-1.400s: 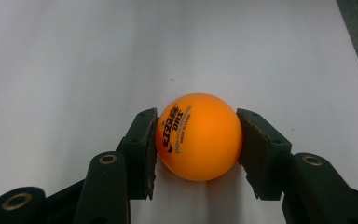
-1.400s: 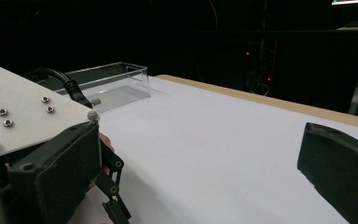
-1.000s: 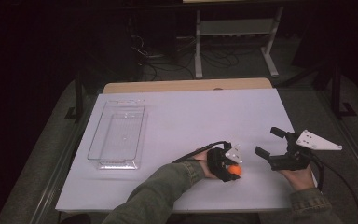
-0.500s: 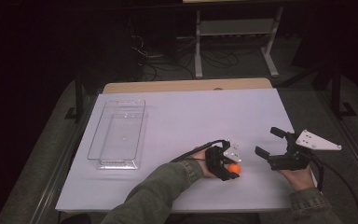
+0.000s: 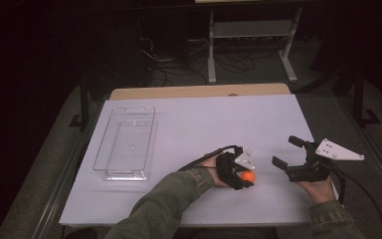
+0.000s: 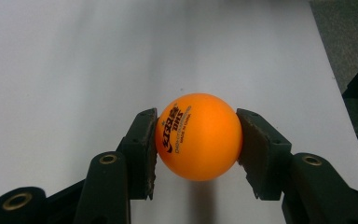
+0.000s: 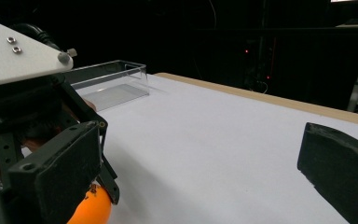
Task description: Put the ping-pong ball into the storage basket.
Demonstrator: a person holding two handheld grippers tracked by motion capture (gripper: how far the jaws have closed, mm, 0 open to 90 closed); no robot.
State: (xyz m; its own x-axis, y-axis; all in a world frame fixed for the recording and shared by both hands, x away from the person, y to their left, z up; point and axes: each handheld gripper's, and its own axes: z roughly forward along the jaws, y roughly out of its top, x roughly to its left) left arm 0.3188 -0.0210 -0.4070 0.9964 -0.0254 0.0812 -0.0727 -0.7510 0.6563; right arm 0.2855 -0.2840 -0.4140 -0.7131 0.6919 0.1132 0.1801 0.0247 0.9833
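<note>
Orange ball [image 6: 198,136]: round, no long axis; printed side with red logo and dark small text faces up-left in left gripper view. Smooth matte orange shell. Ball clamped between pads of left tool [image 5: 238,174], just above white tabletop [image 5: 194,124], near front edge. Right tool [image 5: 293,157] jaws spread wide, nothing between them, just beside ball. Clear tray [image 5: 124,144] well apart, left side.
</note>
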